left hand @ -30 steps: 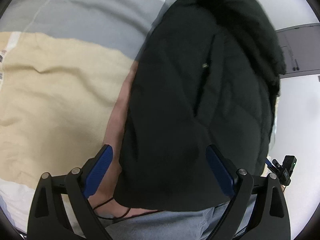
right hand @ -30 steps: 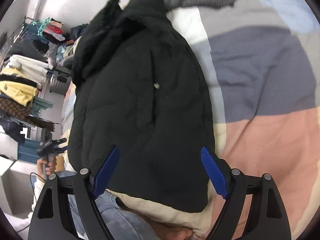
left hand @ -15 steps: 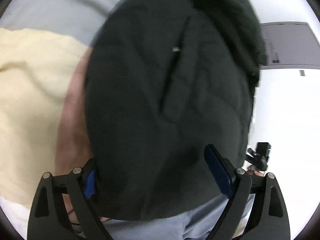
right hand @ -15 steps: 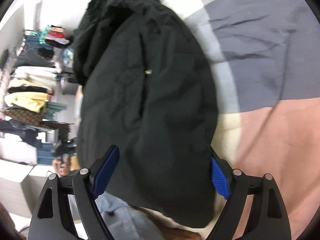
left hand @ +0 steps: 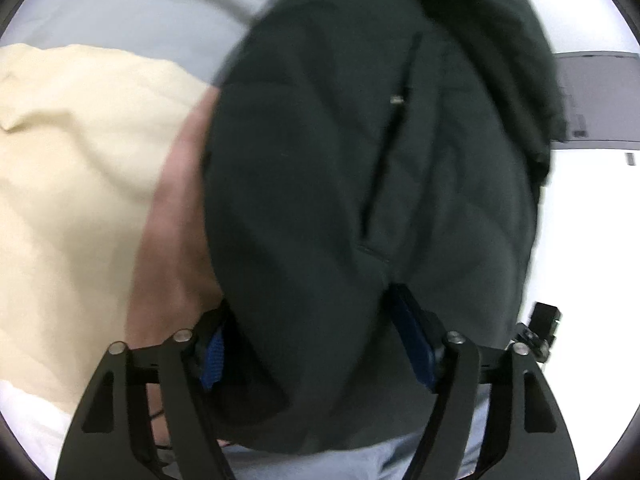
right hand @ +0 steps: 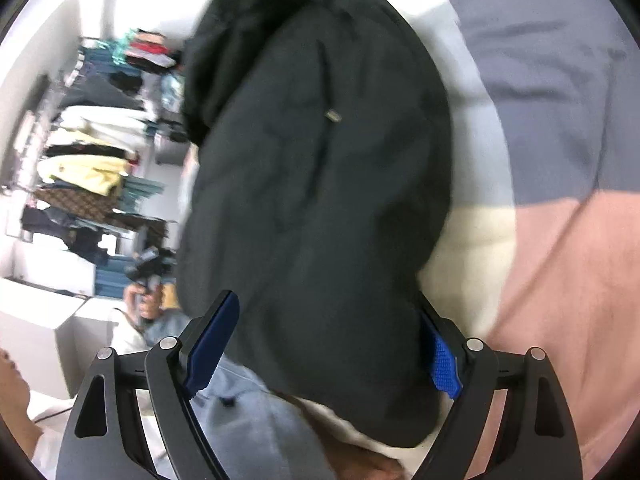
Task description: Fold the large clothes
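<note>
- I see a bedspread [right hand: 560, 92] in colour blocks: grey far right, pink [right hand: 568, 300] near right, cream [left hand: 68, 184] on the left.
- I see a clothes rack [right hand: 92, 136] far left, crowded with hung garments, a yellow one among them.
- White boxes [right hand: 44, 304] sit below it.
- I see a grey panel [left hand: 596, 96] on the far right wall.

The jacket [right hand: 320, 184] is laid lengthwise on the bedspread [right hand: 560, 240], with its hem at the near edge and its hood end farthest away. To the right of the jacket, open bedspread is seen; to its left, off the bed, a clothes rack [right hand: 88, 152] is placed. The jacket's hem is straddled by the left gripper [left hand: 316, 340] and the right gripper [right hand: 328, 344].
</note>
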Available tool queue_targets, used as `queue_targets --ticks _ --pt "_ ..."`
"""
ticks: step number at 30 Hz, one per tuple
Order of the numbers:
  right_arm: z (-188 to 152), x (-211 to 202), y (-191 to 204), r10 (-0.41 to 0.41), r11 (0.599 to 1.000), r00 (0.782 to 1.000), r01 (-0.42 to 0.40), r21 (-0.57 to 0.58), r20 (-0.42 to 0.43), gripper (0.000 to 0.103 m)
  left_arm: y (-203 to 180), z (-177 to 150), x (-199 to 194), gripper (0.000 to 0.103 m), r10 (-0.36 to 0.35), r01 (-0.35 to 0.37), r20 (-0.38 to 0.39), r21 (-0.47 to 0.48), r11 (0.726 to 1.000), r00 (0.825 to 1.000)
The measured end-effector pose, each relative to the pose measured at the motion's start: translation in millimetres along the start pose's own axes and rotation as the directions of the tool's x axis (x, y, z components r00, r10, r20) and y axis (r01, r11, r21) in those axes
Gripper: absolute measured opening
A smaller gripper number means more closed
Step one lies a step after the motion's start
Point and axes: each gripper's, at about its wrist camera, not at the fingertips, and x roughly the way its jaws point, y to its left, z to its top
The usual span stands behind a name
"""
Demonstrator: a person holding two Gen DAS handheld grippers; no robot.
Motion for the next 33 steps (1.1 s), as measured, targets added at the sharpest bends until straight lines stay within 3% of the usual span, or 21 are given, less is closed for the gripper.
queue_targets --ticks 1,4,8,11,14,17,19,21,25,33 --pt "0.4 2.5 -0.3 -0.002 1.0 1.0 0.002 -0.003 -0.012 0.085 1.4 0.5 1.1 0.088 0.025 -0.025 0.003 -0.007 1.0 1.0" --pt "2.4 8.1 6.9 0.006 0.999 0.998 -0.009 -0.039 -0.055 0.085 3.1 0.5 4.8 0.089 0.018 -0.018 0.001 -0.022 1.0 1.0" --pt "4.0 8.5 26.7 0.054 0.993 0.996 -0.061 -0.103 -0.073 0.085 -0.4 -5.0 5.7 0.088 -0.075 0.076 -0.025 0.007 0.997 0.997" --pt "2.5 13.9 32.2 0.021 0.991 0.997 -0.031 -0.127 -0.075 0.085 -18.0 -11.6 4.0 0.086 -0.097 0.098 -0.013 0.084 0.992 0.995" --pt "4.5 15.1 32.7 0.007 0.991 0.997 -0.017 -0.133 -0.076 0.073 -29.3 -16.5 0.2 0.073 -0.126 0.123 0.01 0.13 0.984 0.992" --pt "8.0 14.2 47.1 0.002 0.987 0.998 -0.012 -0.157 -0.067 0.048 -36.4 -17.1 -3.6 0.061 -0.146 0.139 0.039 0.147 0.979 0.988" --pt "11.4 8.2 57.8 -0.007 0.985 0.999 -0.001 -0.171 -0.044 0.027 -36.5 -16.5 -6.1 0.045 -0.153 0.143 0.067 0.137 0.98 0.986" --pt "15.1 -1.7 75.4 -0.039 0.979 0.999 0.038 -0.201 -0.004 0.016 -31.5 -17.4 -13.2 0.031 -0.173 0.163 0.09 0.116 0.98 0.981" --pt "17.9 -24.6 109.8 -0.048 0.971 0.995 0.067 -0.23 0.089 0.01 -28.3 -21.3 -37.3 0.013 -0.215 0.209 0.159 0.051 0.977 0.964" --pt "15.2 -84.1 179.8 0.002 0.951 0.957 0.087 -0.296 0.289 0.008 -56.0 -27.3 -97.8 0.008 -0.255 0.25 0.306 0.058 0.967 0.917"
